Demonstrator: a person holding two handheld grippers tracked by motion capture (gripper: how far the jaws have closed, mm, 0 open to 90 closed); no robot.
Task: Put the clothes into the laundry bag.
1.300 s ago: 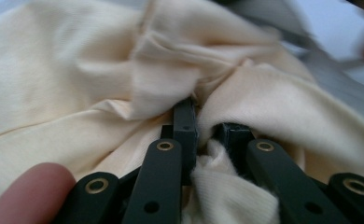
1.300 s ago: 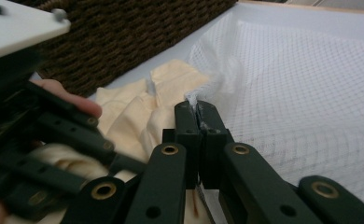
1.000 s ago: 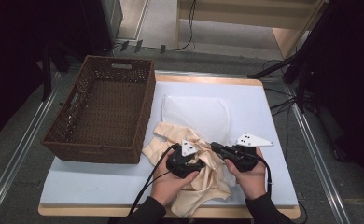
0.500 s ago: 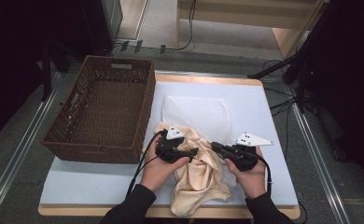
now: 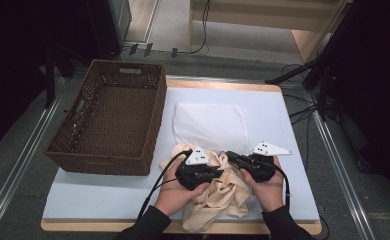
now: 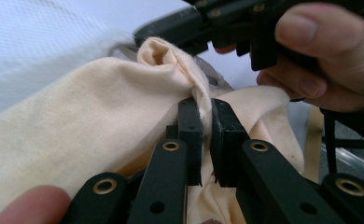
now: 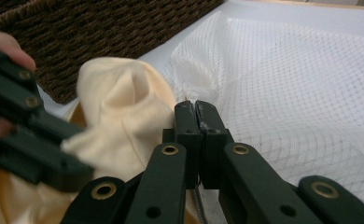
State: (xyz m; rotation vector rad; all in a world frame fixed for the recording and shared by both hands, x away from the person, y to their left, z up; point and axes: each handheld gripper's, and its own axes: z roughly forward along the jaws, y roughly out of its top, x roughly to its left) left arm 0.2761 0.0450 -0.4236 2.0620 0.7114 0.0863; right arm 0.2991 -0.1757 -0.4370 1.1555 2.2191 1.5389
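Note:
A crumpled cream cloth [image 5: 218,196] lies at the table's front, just below a flat white mesh bag [image 5: 210,125]. My left gripper [image 5: 222,171] is shut on a raised fold of the cloth [image 6: 91,116], its jaws [image 6: 207,109] pinching the fabric. My right gripper [image 5: 229,156] points left toward the bag's near edge. In the right gripper view its jaws [image 7: 196,109] are closed on the bunched rim of the mesh bag [image 7: 301,93], with the cloth [image 7: 124,107] right beside them. The two grippers' tips nearly meet.
A dark wicker basket [image 5: 113,115] stands on the left of the pale blue table [image 5: 98,195], with nothing in it. Cables trail from both grippers toward the front edge. Metal rails and a dark floor run along both sides of the table.
My left gripper swung left and away with the cloth, then came back right beside the right gripper. The cloth has bunched closer to the bag's edge. The right gripper has hardly moved.

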